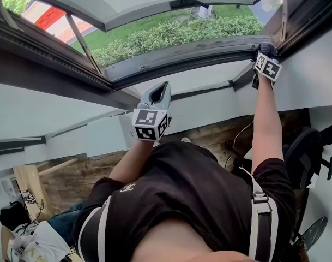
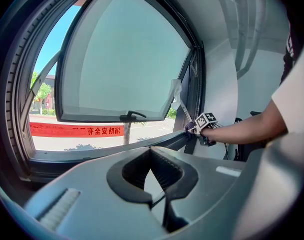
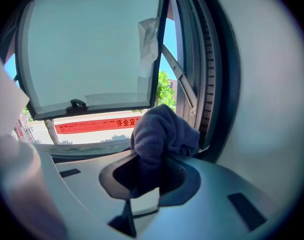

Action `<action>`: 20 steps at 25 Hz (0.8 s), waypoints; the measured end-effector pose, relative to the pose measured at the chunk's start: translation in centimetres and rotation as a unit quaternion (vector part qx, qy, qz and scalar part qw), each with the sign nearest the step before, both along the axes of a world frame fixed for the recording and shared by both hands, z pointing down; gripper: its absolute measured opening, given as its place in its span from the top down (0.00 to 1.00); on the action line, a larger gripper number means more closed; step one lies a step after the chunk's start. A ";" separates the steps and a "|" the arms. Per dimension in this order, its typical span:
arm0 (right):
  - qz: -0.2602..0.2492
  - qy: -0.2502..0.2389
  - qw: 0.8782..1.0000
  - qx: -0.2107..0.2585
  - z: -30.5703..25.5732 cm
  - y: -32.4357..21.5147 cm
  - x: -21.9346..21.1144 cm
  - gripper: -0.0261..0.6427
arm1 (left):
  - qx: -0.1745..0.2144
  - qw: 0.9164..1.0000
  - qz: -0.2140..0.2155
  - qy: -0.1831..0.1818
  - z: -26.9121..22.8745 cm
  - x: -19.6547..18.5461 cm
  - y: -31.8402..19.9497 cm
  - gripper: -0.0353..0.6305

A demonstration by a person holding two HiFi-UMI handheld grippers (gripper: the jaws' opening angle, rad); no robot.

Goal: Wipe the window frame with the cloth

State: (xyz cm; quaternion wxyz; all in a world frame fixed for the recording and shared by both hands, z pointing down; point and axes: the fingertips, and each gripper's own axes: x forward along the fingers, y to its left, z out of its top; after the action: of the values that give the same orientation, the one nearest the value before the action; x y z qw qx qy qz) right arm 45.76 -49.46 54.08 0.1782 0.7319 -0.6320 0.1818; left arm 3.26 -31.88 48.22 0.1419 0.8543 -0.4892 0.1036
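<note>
Two tools: the right tool (image 1: 264, 53) is clamped on a bunched dark cloth (image 3: 161, 134). The left tool (image 1: 159, 91) hangs short of the window with its jaws drawn together at the tips and nothing between them.
Cloth position: at the lower right corner of the window frame (image 1: 182, 56), apparently touching the bottom rail where it meets the side.
Open sash risk: the glazed sash (image 3: 87, 49) is swung outward, so open air lies just past the rail. If the grip slackens in a stroke, the cloth would likely drop outside toward the hedge (image 1: 176, 31).
Stay arm risk: the metal stay arm (image 3: 179, 76) slants just beside the cloth, and a loose fold could catch on it and be pulled out of the jaws.
Wad risk: the cloth stands only a little way past the jaws. A steep angle might bring hard plastic onto the frame, and the ribbed channel (image 3: 211, 84) may go unwiped.
Surface: none carries anything here, and the frame itself is what gets worked.
Wall: white and plain below the window (image 1: 46, 113).
Floor: wood planks (image 1: 225, 132).
Chair: a black office chair (image 1: 307, 152) stands near the person's right side.
</note>
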 end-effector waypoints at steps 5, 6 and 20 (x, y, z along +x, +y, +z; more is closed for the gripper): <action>0.019 -0.007 1.000 -0.003 0.1 -0.6 2.6 0.84 | 0.000 1.000 -0.006 -0.005 -0.1 0.1 -0.3 0.93; 0.022 -0.008 1.000 -0.003 0.0 -0.8 3.1 0.84 | 0.000 1.000 -0.008 -0.007 -0.1 0.1 -0.4 0.93; 0.027 -0.022 0.999 -0.007 0.1 -1.7 6.4 0.84 | 0.001 0.999 -0.028 -0.016 -0.3 -0.2 0.0 0.93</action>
State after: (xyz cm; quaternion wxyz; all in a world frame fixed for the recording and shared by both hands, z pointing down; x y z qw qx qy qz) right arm 52.14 -51.13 54.13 0.1645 0.7431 -0.6148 0.2070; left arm 3.06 -31.90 47.89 0.1360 0.8388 -0.5150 0.1126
